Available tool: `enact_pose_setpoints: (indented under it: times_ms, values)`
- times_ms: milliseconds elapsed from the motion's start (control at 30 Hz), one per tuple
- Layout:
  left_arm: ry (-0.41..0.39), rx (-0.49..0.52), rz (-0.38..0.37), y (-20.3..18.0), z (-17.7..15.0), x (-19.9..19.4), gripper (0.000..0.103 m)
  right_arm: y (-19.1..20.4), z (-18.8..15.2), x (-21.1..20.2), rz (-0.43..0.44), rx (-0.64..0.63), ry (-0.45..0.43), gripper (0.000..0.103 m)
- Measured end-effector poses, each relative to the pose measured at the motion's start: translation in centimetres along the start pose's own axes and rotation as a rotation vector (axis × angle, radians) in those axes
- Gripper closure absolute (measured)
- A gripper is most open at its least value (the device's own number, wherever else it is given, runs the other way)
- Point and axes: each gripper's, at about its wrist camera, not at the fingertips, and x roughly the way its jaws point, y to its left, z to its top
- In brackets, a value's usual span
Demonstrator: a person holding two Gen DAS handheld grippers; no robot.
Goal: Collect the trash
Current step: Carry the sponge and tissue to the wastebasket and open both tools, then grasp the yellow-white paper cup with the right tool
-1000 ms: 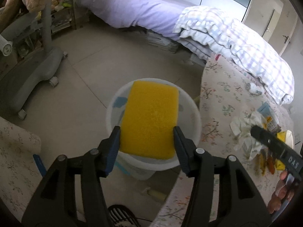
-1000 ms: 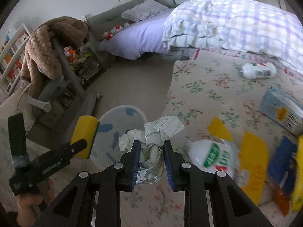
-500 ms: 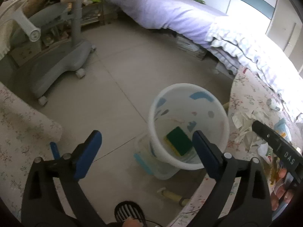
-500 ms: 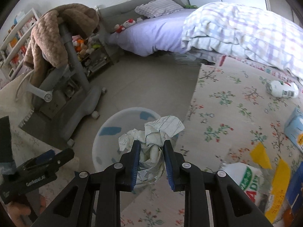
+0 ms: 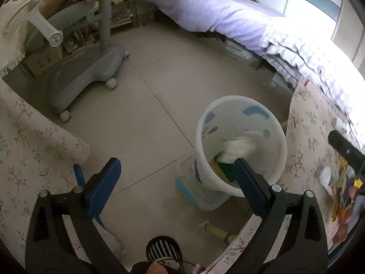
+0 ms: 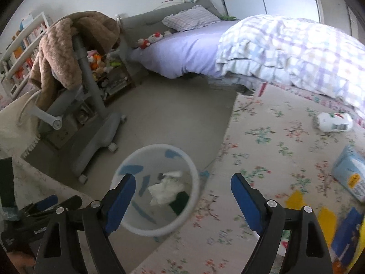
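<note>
A white plastic bin (image 5: 277,127) stands on the floor beside the flowered table (image 5: 305,137); it also shows in the right wrist view (image 6: 194,166). Inside lie a yellow-green sponge (image 5: 222,167) and crumpled white paper (image 5: 239,148), also seen from the right wrist (image 6: 165,189). My left gripper (image 5: 175,185) is open and empty, low and left of the bin. My right gripper (image 6: 182,194) is open and empty above the bin's edge. On the table lie a white bottle (image 6: 334,122), a blue packet (image 6: 351,177) and yellow and blue wrappers (image 6: 346,226).
A grey wheeled chair (image 5: 89,68) draped with a brown blanket (image 6: 61,52) stands on the floor to the left. A bed with purple sheet (image 6: 189,50) and checked quilt (image 6: 296,52) is behind. A clear box (image 5: 200,194) sits beside the bin's base.
My left gripper opened and dropped the sponge into the bin, then drew back left. My right gripper moved over the bin, opened and let the crumpled paper fall in.
</note>
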Motion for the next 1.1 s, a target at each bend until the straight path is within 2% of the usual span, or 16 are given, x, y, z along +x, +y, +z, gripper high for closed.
enact_pose_setpoints:
  times_ms: [167,433,667,800,1100]
  values:
    - [0.001,0.039,-0.025,-1.4,-0.5,-0.9,0.004,-1.7,-0.3,-2.5,-0.046,0.01,0.009,0.016]
    - [-0.021,0.106,-0.079,-3.9,-1.6,-3.6,0.001,-5.0,-1.3,-9.3,-0.138,-0.002,-0.005,0.015]
    - [-0.047,0.11,-0.135,-6.1,-2.6,-5.5,0.001,-9.0,-2.9,-14.8,-0.219,0.057,0.004,0.012]
    - [-0.049,0.154,-0.166,-8.4,-3.3,-6.2,0.001,-10.9,-4.1,-17.0,-0.252,0.078,0.011,0.009]
    - [-0.048,0.243,-0.207,-12.5,-4.8,-7.3,0.001,-15.5,-7.3,-20.6,-0.303,0.123,0.041,0.008]
